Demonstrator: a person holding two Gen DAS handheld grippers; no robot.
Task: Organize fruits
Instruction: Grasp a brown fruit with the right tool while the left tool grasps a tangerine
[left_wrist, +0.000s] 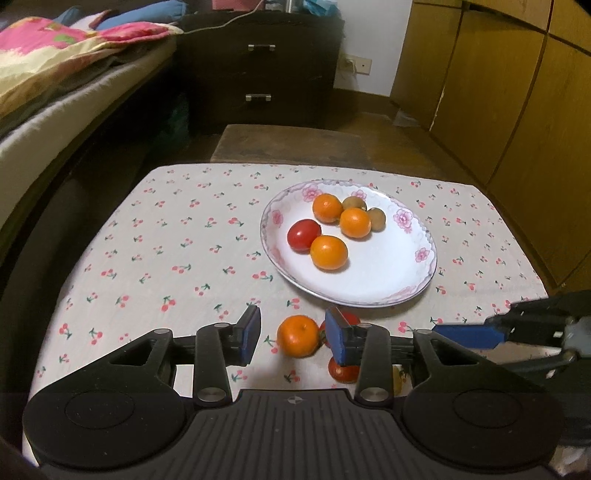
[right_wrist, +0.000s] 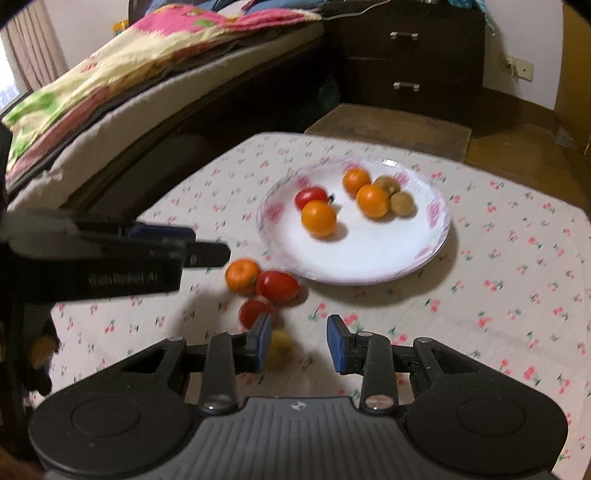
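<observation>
A white floral plate (left_wrist: 388, 273) (right_wrist: 369, 254) holds three oranges, a red tomato (left_wrist: 303, 235) and two brown kiwis. On the cloth in front of it lie a loose orange (left_wrist: 297, 335) (right_wrist: 242, 276), two tomatoes (right_wrist: 277, 287) (right_wrist: 254, 312) and a yellowish fruit (right_wrist: 279, 347). My left gripper (left_wrist: 293, 336) is open with the loose orange between its fingers, not clamped. My right gripper (right_wrist: 300, 343) is open and empty, just right of the yellowish fruit. Its arm shows at the right in the left wrist view (left_wrist: 517, 332).
The table has a cherry-print cloth (left_wrist: 166, 258). A bed with a colourful quilt (right_wrist: 147, 74) stands at the left, a dark drawer unit (left_wrist: 258, 66) behind, a low wooden stool (left_wrist: 291, 144) past the table's far edge, and wooden cupboards (left_wrist: 498, 92) at the right.
</observation>
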